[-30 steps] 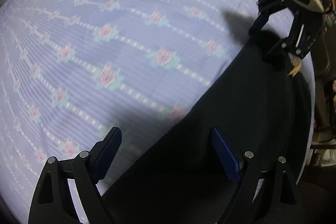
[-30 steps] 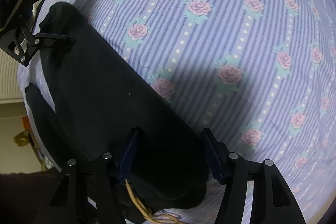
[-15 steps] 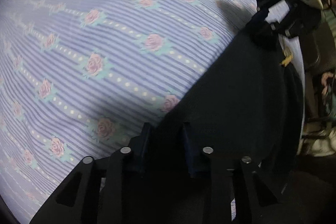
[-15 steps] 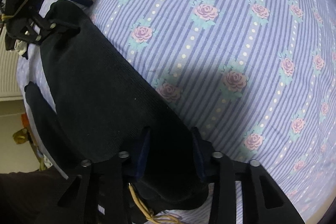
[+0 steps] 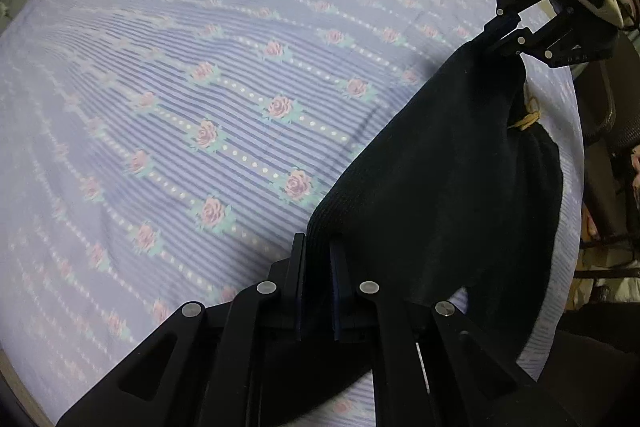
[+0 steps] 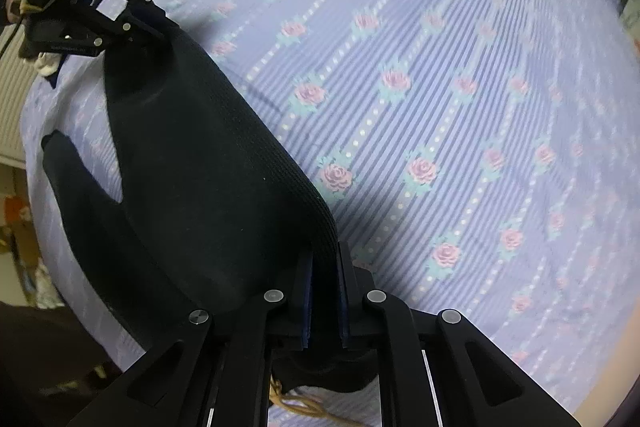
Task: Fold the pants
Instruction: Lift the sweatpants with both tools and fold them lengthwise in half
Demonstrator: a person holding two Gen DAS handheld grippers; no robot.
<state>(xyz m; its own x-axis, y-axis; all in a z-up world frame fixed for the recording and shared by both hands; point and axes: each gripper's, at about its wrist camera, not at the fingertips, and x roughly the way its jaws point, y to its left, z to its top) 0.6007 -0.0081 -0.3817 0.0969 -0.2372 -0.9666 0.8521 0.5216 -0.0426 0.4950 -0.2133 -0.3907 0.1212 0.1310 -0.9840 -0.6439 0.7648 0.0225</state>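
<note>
The soft black fabric pants (image 5: 440, 187) are plain, with a fine ribbed texture along one edge. The cotton bed sheet (image 5: 180, 75) is lavender with thin darker blue stripes, rows of white dots, and pink roses on teal-green leaves.

pants (image 5: 440, 187): one pair, black, just the one garment on here
grippers: two, a left gripper (image 5: 318, 247) and a right gripper (image 6: 326, 255), both pinched onto the pants' ribbed edge
fingers per gripper: two each, so four pads total
bedsheet (image 5: 200, 47): one, lilac stripes with dotted lines
roses on the sheet: way too many to count, dozens, and the far ones are blurred
yellow cord (image 5: 526, 121): one tangle that I can make out by the pants, can't tell how many strands
</note>
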